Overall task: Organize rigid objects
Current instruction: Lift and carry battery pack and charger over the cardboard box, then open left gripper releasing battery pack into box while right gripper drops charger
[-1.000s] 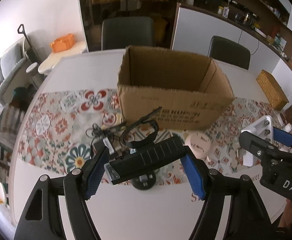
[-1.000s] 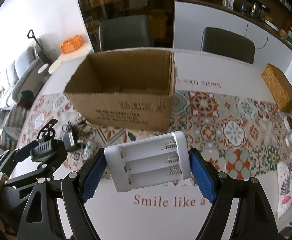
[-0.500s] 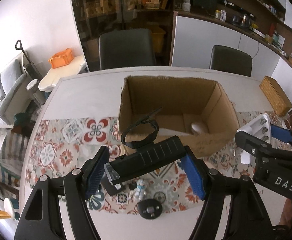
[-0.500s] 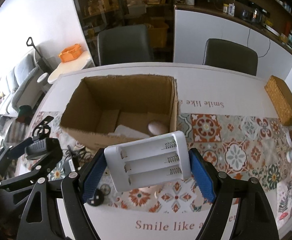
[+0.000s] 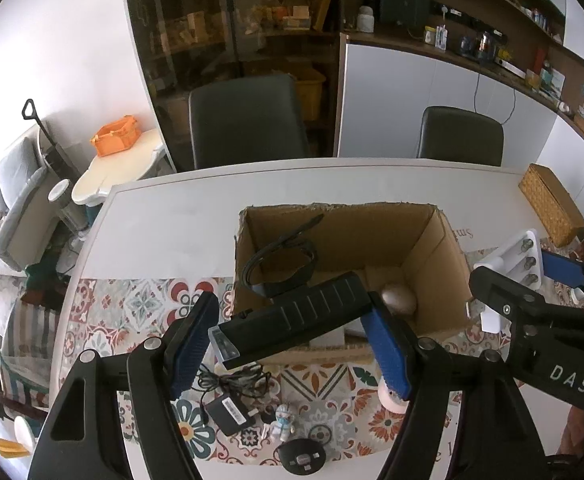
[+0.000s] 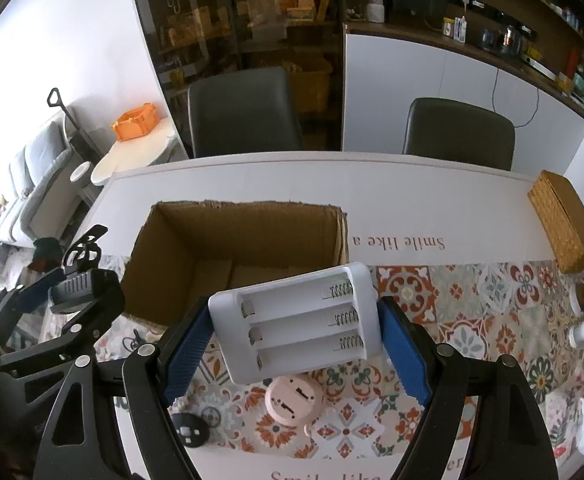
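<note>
Two loads up: left gripper [image 5: 288,330] jaws clamp a black ribbed flashlight-like bar [image 5: 292,322] with strap, long axis crosswise; right gripper [image 6: 293,334] jaws clamp a white battery charger [image 6: 297,324], also crosswise. Cardboard box [image 6: 248,236] opens just ahead and below both jaws, left slightly nearer. Box floor mostly hidden; rounded item inside unclear.

left gripper [image 5: 292,344]: black angular frame showing silver screws, blue ribbed pads lining its jaws
right gripper [image 6: 295,348]: wearing matching black frame, blue pads, white "DAS" lettering
</note>
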`<action>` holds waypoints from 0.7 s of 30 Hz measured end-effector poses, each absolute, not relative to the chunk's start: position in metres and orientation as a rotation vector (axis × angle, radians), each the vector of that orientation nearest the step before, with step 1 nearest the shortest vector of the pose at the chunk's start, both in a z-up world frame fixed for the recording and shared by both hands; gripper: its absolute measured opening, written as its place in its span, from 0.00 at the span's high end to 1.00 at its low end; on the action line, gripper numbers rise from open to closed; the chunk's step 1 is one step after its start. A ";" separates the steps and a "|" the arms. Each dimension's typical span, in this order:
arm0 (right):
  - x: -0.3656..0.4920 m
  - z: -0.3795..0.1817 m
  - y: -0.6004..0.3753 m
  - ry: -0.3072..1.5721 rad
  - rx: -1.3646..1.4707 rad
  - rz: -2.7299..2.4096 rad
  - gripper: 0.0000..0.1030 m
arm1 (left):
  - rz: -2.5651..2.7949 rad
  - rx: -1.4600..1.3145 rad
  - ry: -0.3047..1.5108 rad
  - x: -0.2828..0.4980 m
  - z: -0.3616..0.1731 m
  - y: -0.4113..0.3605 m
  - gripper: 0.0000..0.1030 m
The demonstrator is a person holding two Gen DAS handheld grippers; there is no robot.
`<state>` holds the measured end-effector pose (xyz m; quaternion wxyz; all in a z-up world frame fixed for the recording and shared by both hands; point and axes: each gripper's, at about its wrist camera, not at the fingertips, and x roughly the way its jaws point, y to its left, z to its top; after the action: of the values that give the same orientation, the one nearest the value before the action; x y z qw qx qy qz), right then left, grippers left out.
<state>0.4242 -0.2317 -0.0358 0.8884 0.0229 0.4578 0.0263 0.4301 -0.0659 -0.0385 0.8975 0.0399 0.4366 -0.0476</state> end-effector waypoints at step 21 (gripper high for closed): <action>0.471 -0.050 -0.226 1.016 0.032 0.060 0.21 | 0.003 0.063 0.966 0.460 -0.058 -0.048 0.04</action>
<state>0.4705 -0.2265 -0.0497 0.8731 0.0153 0.4865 0.0289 0.4600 -0.0476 -0.0575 0.8852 0.0305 0.4643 0.0015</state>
